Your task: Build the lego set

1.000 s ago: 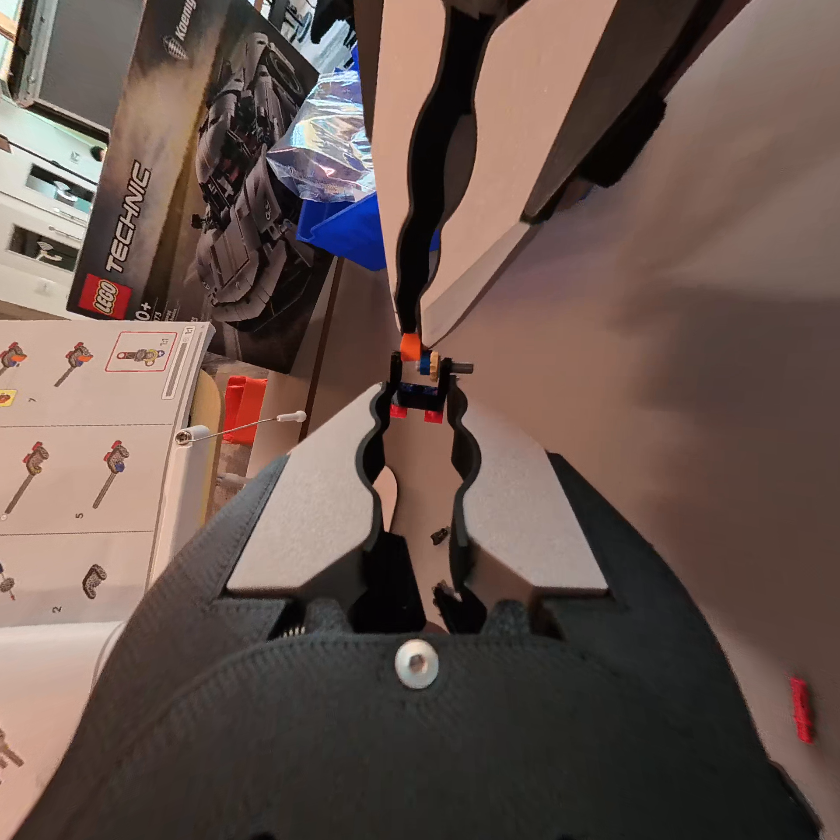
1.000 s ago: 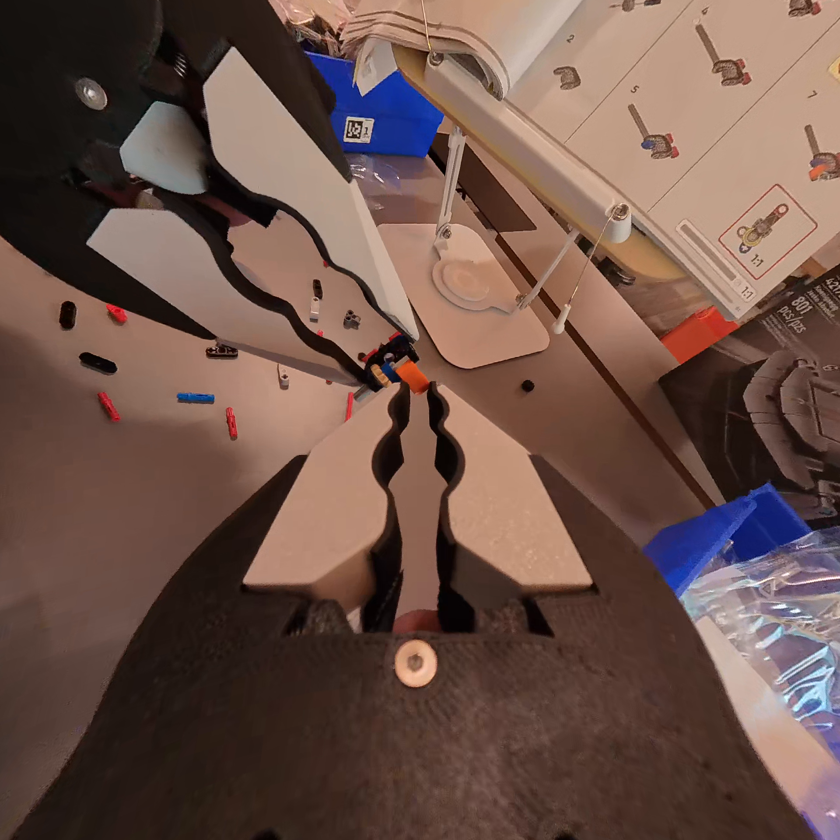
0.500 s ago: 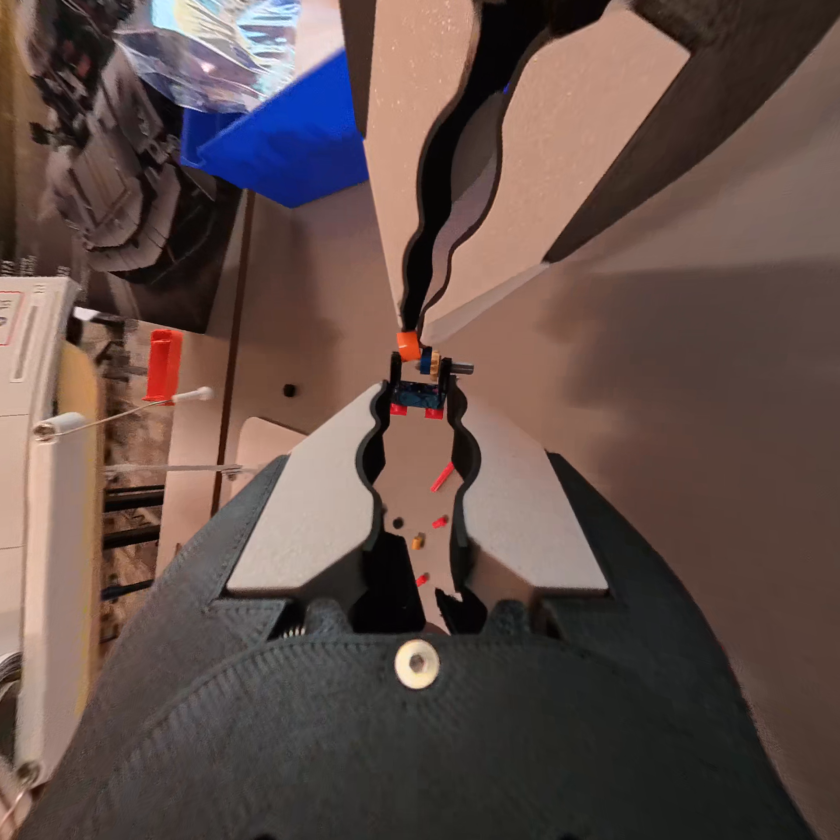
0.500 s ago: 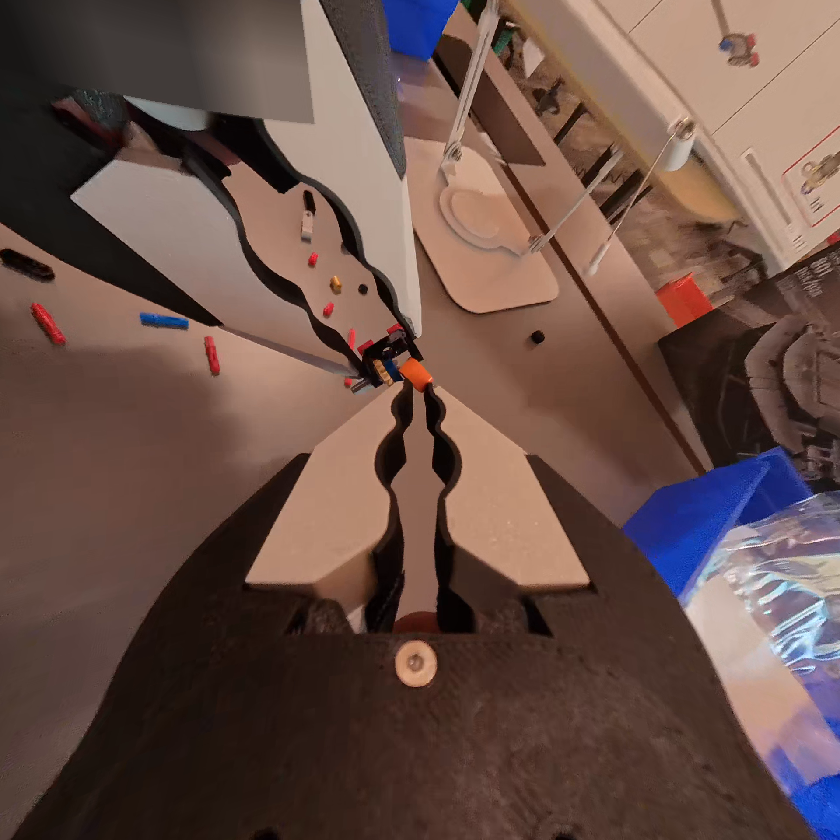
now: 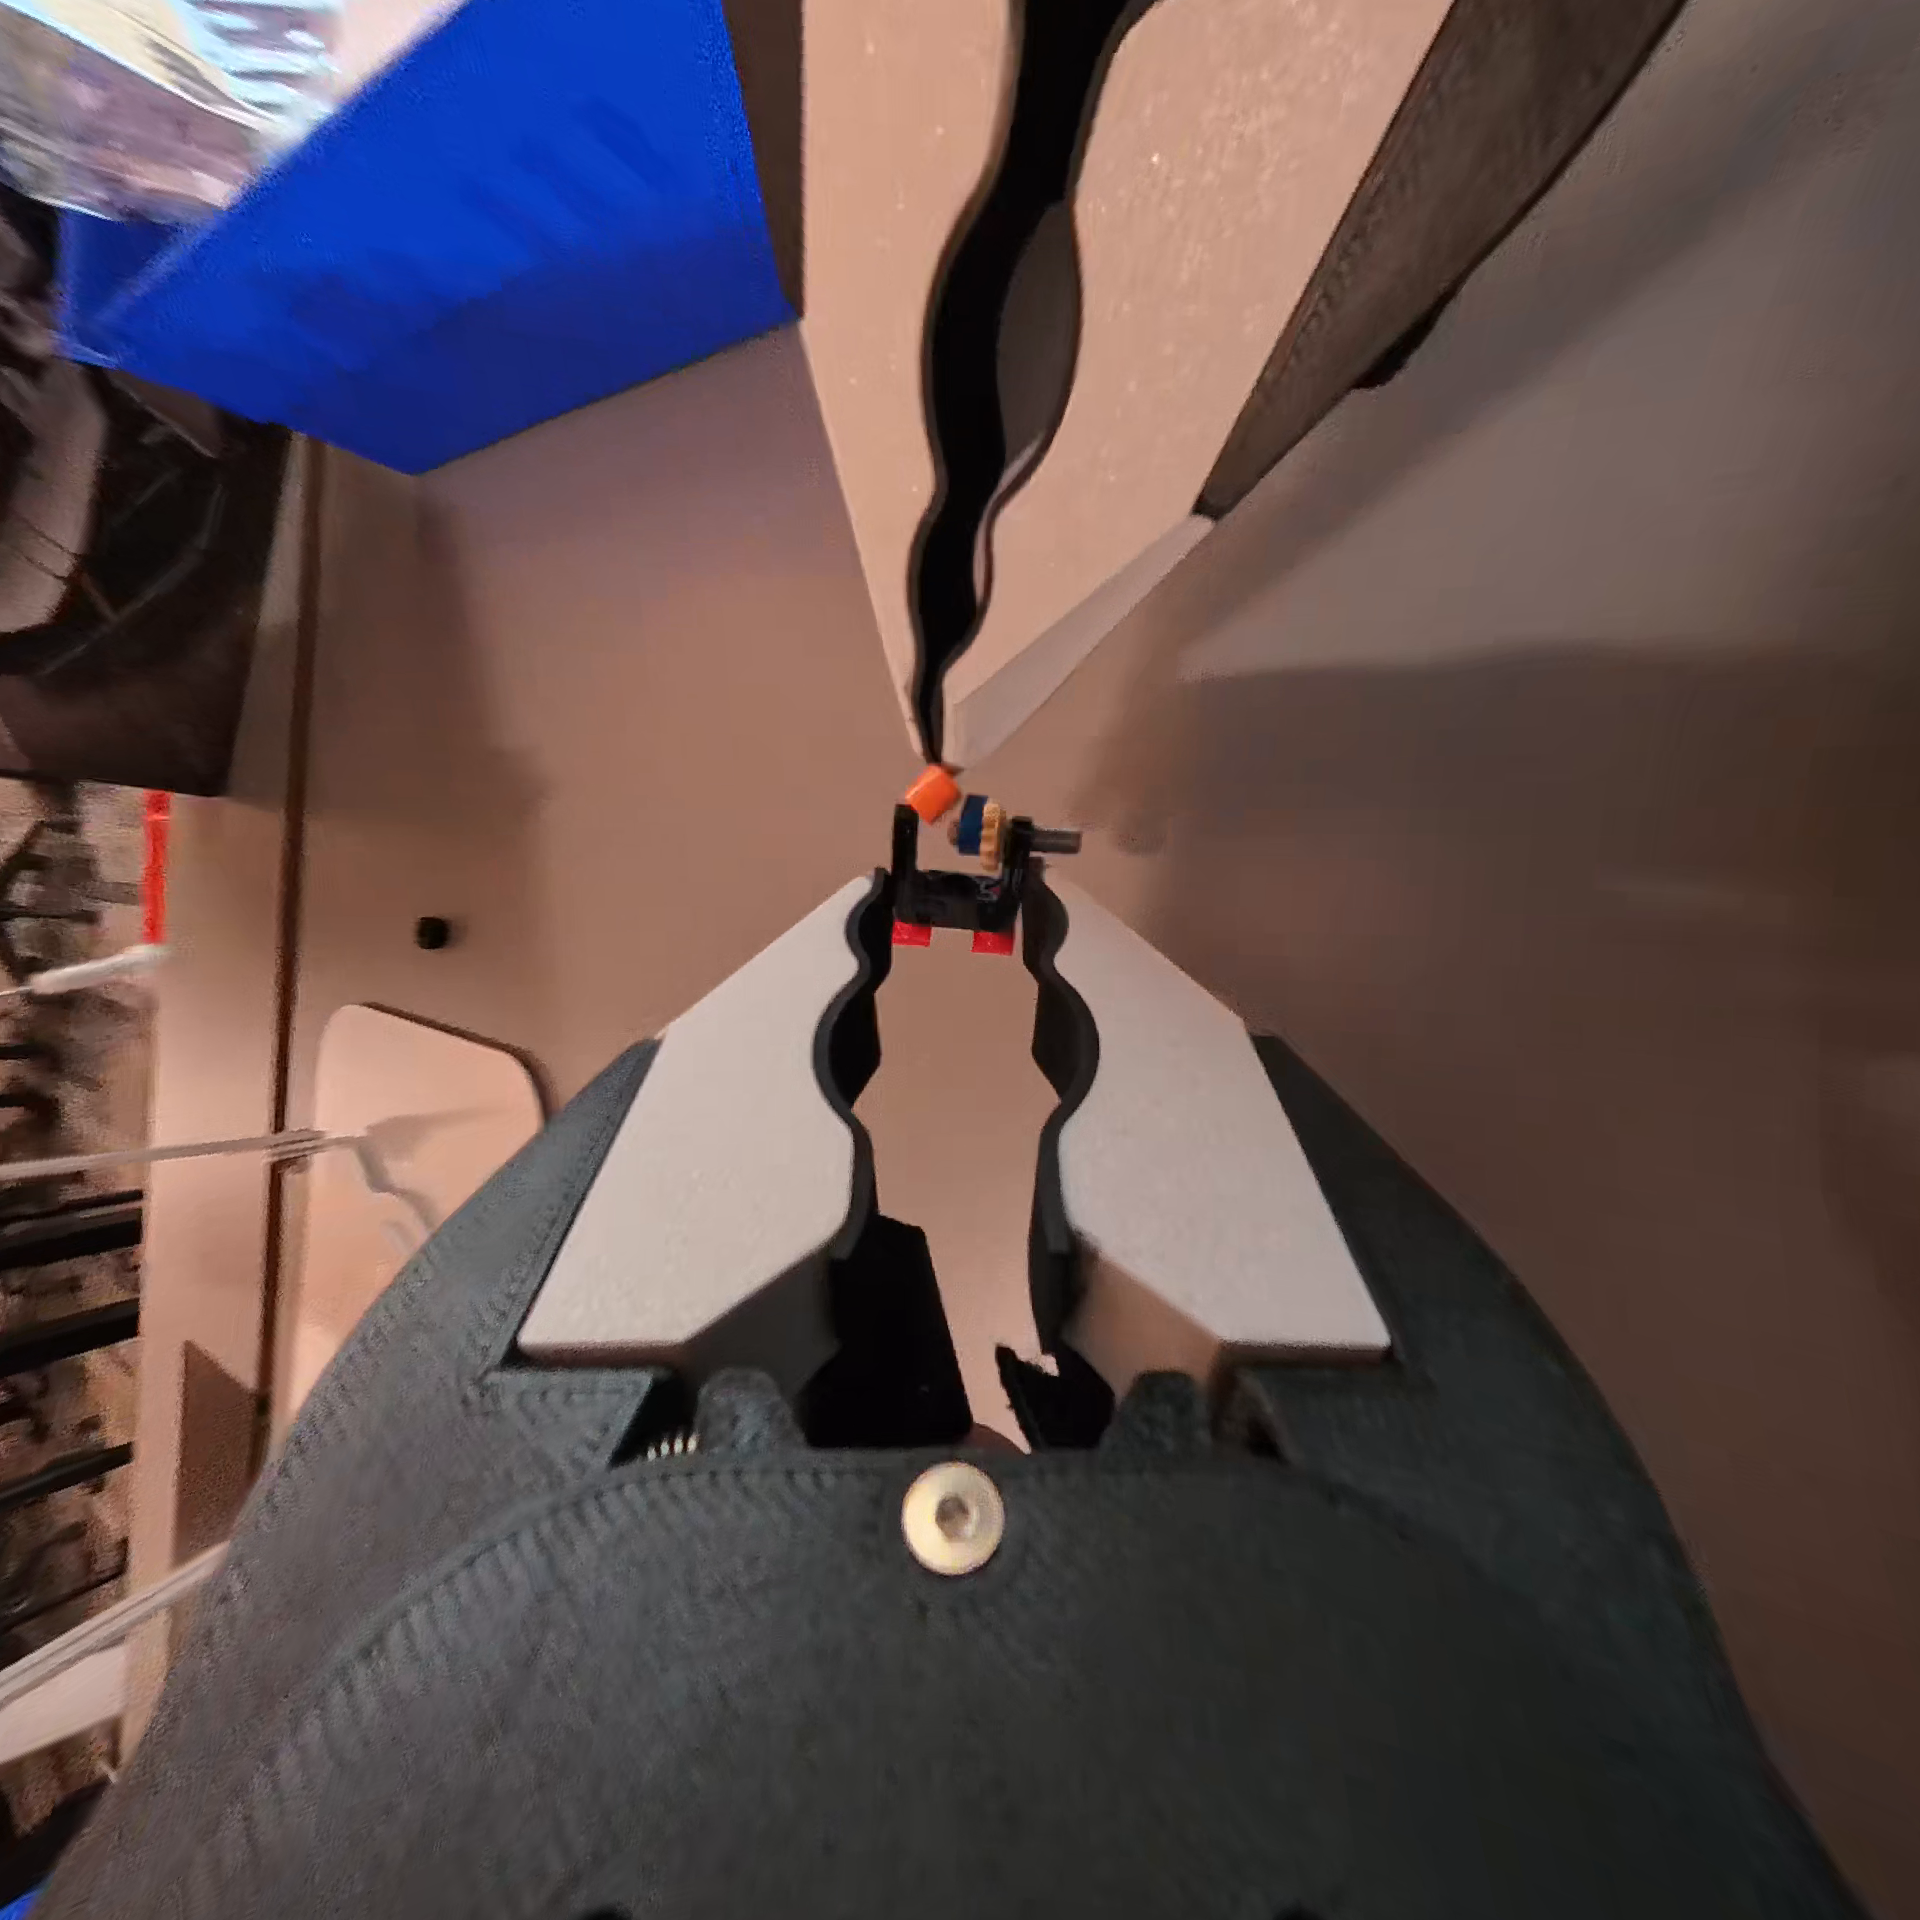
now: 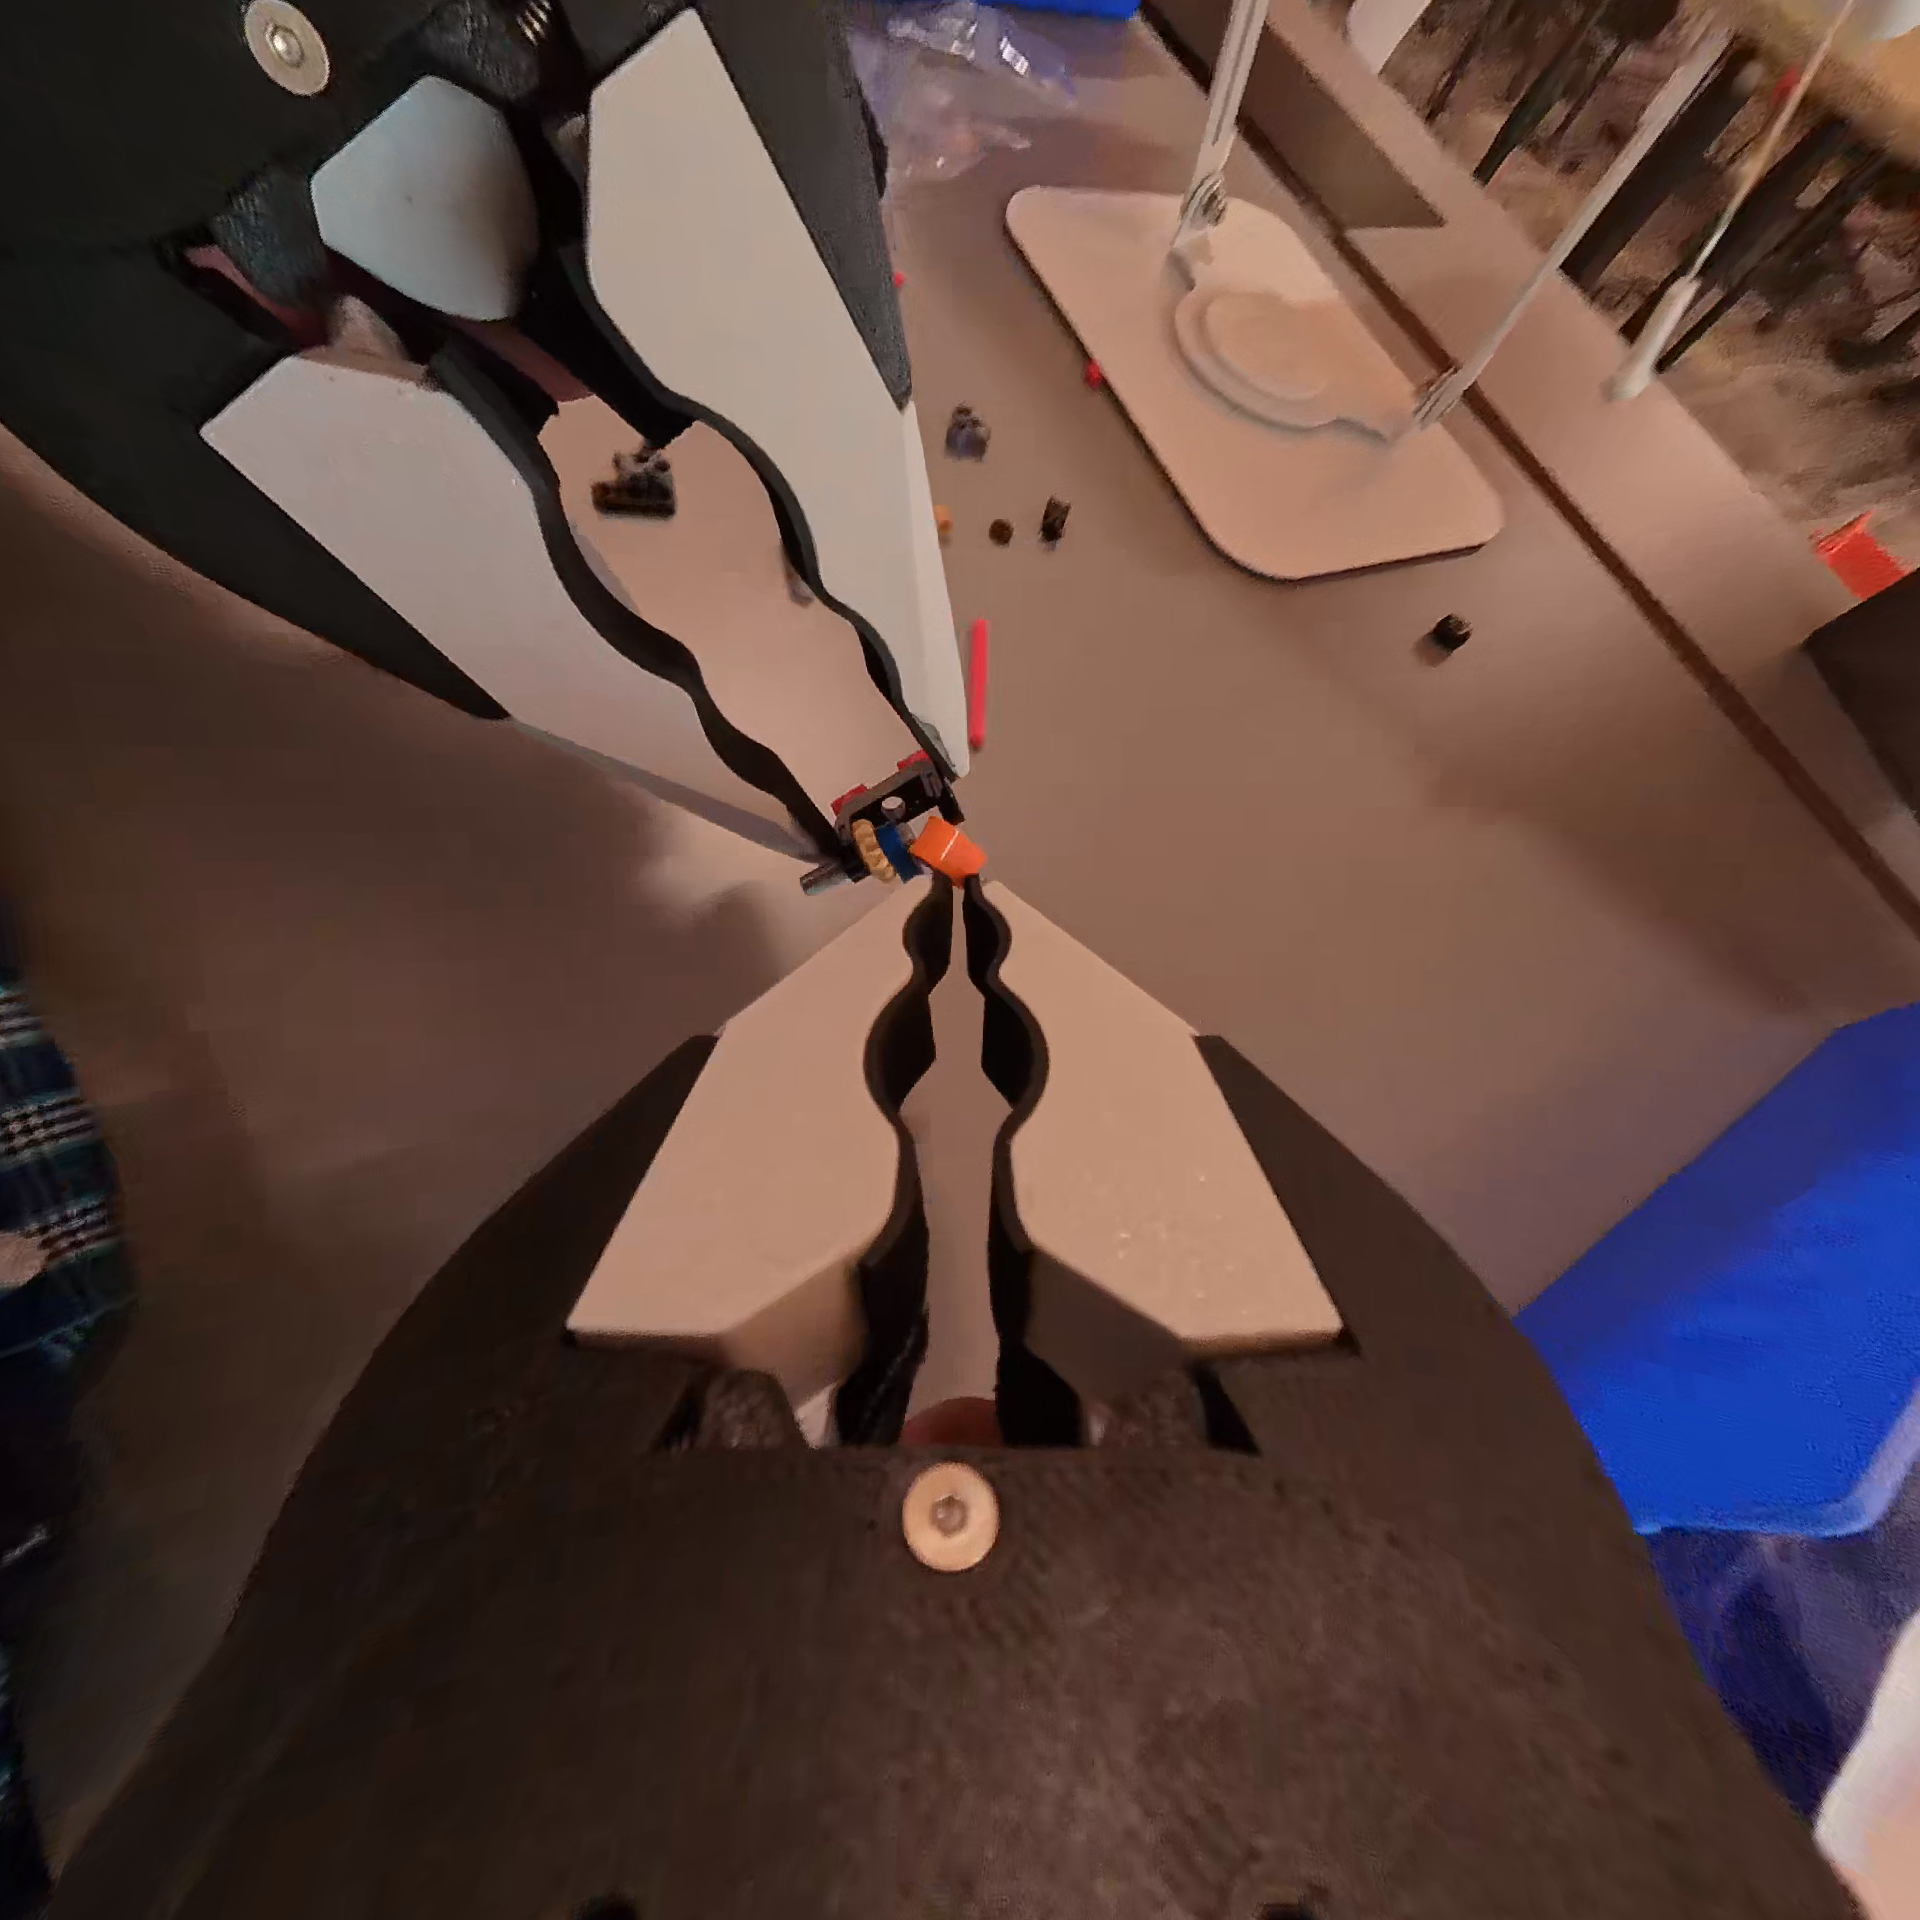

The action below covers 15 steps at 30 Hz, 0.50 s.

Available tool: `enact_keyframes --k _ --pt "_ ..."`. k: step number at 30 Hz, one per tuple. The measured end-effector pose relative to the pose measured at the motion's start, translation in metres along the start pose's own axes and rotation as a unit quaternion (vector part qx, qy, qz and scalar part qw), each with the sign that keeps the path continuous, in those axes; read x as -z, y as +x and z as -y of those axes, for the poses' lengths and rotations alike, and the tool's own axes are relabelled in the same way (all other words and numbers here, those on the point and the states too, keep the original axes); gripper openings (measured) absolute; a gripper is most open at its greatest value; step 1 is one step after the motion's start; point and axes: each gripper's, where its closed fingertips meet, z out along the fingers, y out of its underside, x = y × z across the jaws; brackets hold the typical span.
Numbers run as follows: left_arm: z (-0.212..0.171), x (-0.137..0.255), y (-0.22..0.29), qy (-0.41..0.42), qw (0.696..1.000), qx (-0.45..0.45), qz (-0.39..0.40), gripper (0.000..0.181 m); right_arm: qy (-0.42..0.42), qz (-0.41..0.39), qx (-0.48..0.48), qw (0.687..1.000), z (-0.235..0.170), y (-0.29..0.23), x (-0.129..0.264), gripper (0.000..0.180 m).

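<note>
Between the tips, the left gripper (image 5: pixel 954 914) clamps the black frame (image 5: pixel 951 883); the right gripper (image 6: pixel 956 885), nearly closed, pinches the orange bush (image 6: pixel 948 847). Push straight along the axle (image 5: pixel 1055 836), keeping the frame steady.

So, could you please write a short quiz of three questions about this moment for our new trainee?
1. True or false: the left gripper holds the small black assembly.
2. Which colour is the piece at the right gripper tips? A) green B) orange C) white
3. Fill in: the bin on the table is ____.

Key: 1 true; 2 B; 3 blue.
</note>
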Motion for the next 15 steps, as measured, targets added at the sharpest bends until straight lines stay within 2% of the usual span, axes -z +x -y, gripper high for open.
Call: enact_keyframes --k 6,11,15 --pt "-0.008 -0.011 0.026 -0.038 0.998 -0.001 -0.054 0.023 -0.040 0.040 -0.012 0.998 -0.027 -0.021 -0.005 0.000" --pt "-0.014 -0.009 0.033 -0.039 0.997 0.012 -0.070 0.023 -0.030 0.051 -0.038 0.998 -0.030 -0.011 0.000 0.000" --pt "-0.021 -0.007 0.031 -0.039 0.996 0.031 -0.070 0.023 -0.043 0.047 -0.040 0.997 -0.037 0.001 0.000 0.012"
